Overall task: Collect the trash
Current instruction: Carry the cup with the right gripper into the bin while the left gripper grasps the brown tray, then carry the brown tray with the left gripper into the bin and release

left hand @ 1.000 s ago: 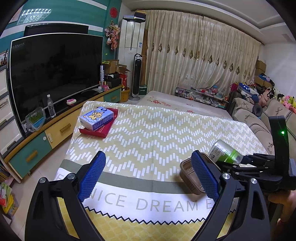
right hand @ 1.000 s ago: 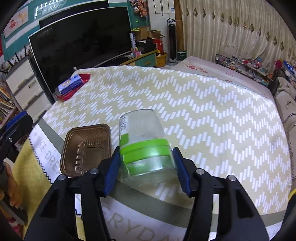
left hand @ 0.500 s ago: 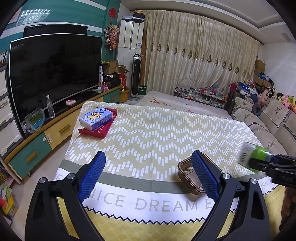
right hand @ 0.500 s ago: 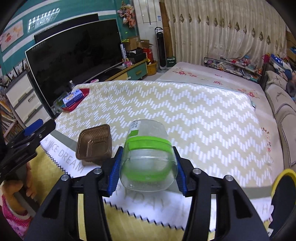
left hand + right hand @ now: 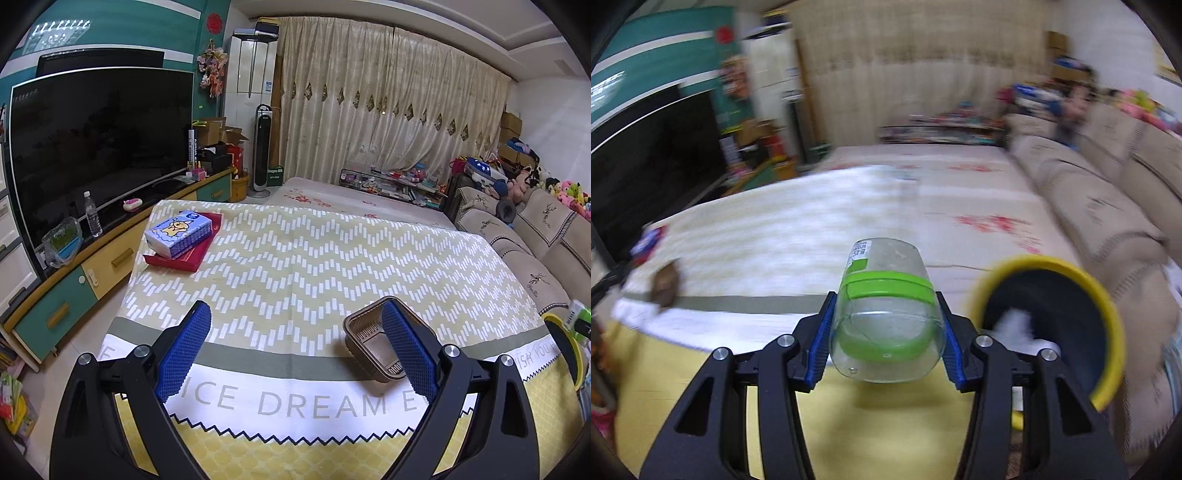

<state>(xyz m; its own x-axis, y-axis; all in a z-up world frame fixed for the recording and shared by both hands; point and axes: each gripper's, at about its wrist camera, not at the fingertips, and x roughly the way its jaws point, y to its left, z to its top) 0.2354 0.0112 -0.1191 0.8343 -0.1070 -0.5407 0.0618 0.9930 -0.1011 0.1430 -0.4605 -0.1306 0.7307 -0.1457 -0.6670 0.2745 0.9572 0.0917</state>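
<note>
Two blue pads of my right gripper [image 5: 884, 341] press on the sides of a clear plastic jar [image 5: 886, 314] with green bands; my jaws closed a touch further within the last second and stand at a middling width with the jar between them. The jar's long axis runs forward along my fingers, its round base toward the camera and its labelled far end pointing away and slightly up, clear of the cloth below. Just to the right of the jar, and a little lower, is a yellow-rimmed bin [image 5: 1108, 317] with a dark liner and something white inside; the jar is beside its mouth, not over it. Everything beyond is smeared by motion: the chevron tablecloth [image 5: 812, 236], the beige sofa [image 5: 1108, 192] along the right, and a brown tray seen as a small blur at far left. My right gripper tilts downward over the near edge of the table. My left gripper [image 5: 295, 350] stands wide with nothing between its pads, angled down over the printed end of the cloth. The brown plastic tray [image 5: 373, 339] sits on the cloth, partly behind the right pad. Farther off, a blue tissue pack [image 5: 179, 232] lies on a red tray [image 5: 184, 254] near the table's far left corner.
</note>
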